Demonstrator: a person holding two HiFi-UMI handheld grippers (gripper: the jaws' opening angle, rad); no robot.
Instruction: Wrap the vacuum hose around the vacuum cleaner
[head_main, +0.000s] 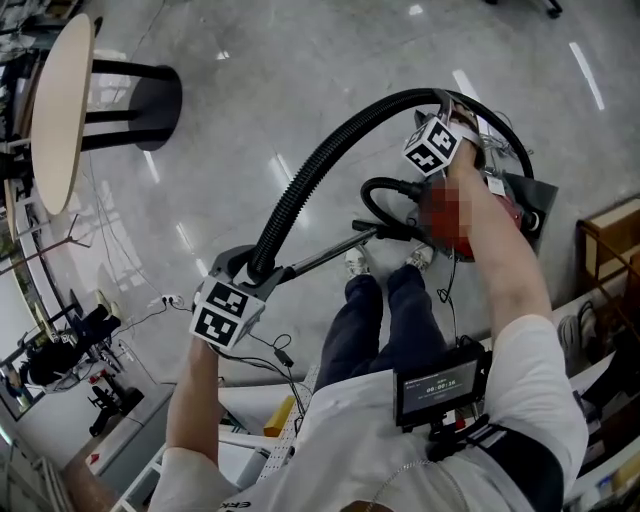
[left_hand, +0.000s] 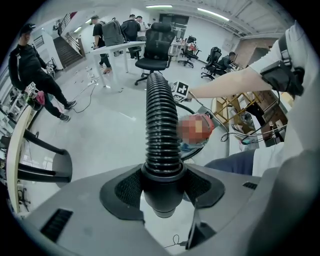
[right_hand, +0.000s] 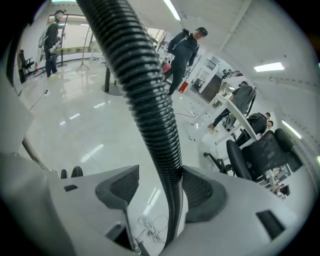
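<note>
A black ribbed vacuum hose (head_main: 300, 190) arches over the floor from my left gripper (head_main: 255, 270) up to my right gripper (head_main: 462, 135). The left gripper (left_hand: 162, 187) is shut on the hose's smooth black end cuff, where the metal wand (head_main: 325, 255) joins; the hose (left_hand: 161, 125) rises straight from it. The right gripper (right_hand: 160, 187) is open over the red vacuum cleaner (head_main: 512, 212). The hose (right_hand: 145, 110) runs between its jaws, against the right-hand pad, with a gap to the left-hand pad.
A round table (head_main: 60, 110) on a dark base stands at the far left. Loose cables (head_main: 270, 350) lie on the floor by the person's legs (head_main: 380, 320). A wooden shelf (head_main: 610, 240) is at the right edge. An office chair (left_hand: 155, 50) and bystanders (left_hand: 35, 70) are farther off.
</note>
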